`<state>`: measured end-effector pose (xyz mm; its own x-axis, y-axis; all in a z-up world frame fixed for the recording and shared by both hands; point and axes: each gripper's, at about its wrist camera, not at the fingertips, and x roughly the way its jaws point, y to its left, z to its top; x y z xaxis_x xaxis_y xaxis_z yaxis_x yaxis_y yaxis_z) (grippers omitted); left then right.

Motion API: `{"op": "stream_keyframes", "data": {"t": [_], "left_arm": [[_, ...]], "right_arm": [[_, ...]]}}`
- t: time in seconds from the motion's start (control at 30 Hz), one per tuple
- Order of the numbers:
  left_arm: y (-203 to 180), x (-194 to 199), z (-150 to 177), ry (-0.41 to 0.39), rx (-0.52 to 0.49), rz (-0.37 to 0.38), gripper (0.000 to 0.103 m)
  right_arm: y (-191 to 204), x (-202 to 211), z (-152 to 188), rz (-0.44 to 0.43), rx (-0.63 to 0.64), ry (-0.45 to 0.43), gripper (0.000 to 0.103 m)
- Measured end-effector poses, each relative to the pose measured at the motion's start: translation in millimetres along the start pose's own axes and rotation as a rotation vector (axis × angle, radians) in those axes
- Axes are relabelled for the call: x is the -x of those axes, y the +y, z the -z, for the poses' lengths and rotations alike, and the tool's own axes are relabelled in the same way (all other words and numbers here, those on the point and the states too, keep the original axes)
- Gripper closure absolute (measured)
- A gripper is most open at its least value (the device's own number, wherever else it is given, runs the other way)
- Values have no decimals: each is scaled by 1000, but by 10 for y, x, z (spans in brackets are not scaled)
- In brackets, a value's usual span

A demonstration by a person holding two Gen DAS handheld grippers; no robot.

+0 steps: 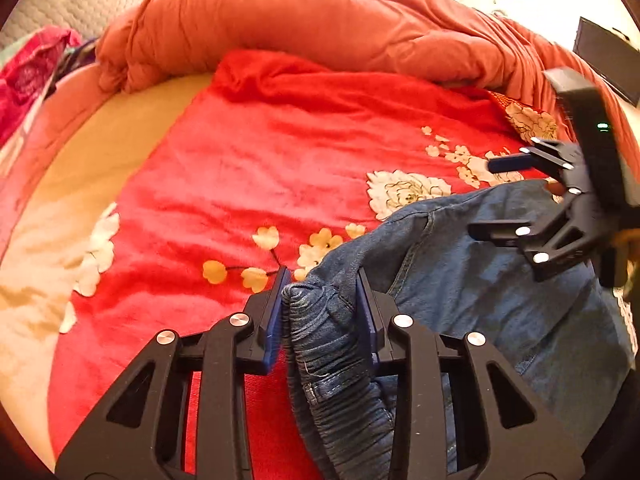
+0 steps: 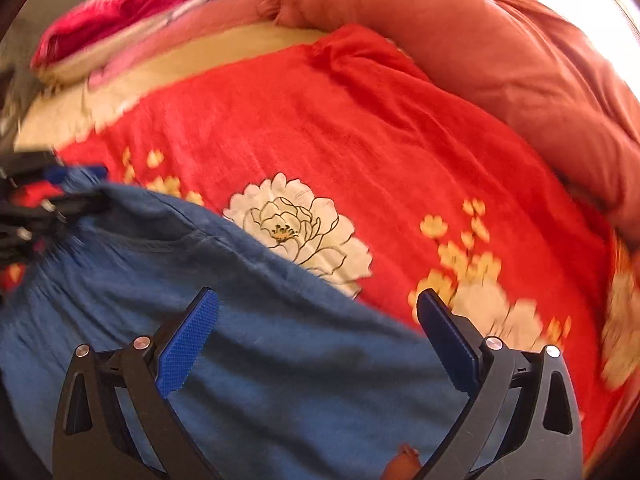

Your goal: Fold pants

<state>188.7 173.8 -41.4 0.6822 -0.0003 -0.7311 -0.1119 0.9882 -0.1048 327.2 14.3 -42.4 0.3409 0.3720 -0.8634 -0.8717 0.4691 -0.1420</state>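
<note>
On the red flowered blanket [image 1: 248, 152] our left gripper [image 1: 323, 312] pinches the jeans' [image 1: 480, 280] waistband, which runs toward three o'clock under our spread right gripper [image 2: 316, 336].

My bed [image 1: 132, 128] carries a red flowered blanket [image 1: 260, 168]; blue jeans [image 1: 500, 280] lie lower right, an orange quilt [image 1: 320, 20] bunched across the top.

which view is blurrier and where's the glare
Right wrist view is blurrier: the flowers at the right edge and the left tool smear, though the right tool stays sharp. Left wrist view is crisp on the jeans, with glare washing out the top right; both bend at the rims.
</note>
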Motion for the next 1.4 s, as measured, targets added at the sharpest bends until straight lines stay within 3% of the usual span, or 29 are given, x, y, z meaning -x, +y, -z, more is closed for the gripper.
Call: {"op": "stream_keyframes", "data": {"t": [0.17,0.23,0.27,0.33,0.5,0.7,0.9,1.17,1.4], "left_arm": [[-34,111,-5,-42,-13,-2,79],[-41,156,9,-50,-14,4,80],[-42,163,19,-49,-17,2,80],[-46,168,39,-47,-20,-11,80],[-66,268,57,-73,-23,-15,80],[-212,600,117,-118,-47,18,80],[-404,1055,379,-156,-51,71,80],[-597,1435,874,-118,-65,94,80],[-657,1435,1178,-16,-75,81,80]], "right_arm": [[96,-100,-26,-53,120,12,8],[116,-157,-21,-81,125,16,38],[136,-161,-11,-100,123,7,45],[216,-79,38,-127,141,-37,73],[278,320,161,-88,93,-144,93],[385,947,364,-62,50,-248,93],[633,1385,734,-64,-17,-287,93],[1130,1690,1347,-146,-94,-271,93],[1485,1647,1673,-196,-140,-251,93]]}}
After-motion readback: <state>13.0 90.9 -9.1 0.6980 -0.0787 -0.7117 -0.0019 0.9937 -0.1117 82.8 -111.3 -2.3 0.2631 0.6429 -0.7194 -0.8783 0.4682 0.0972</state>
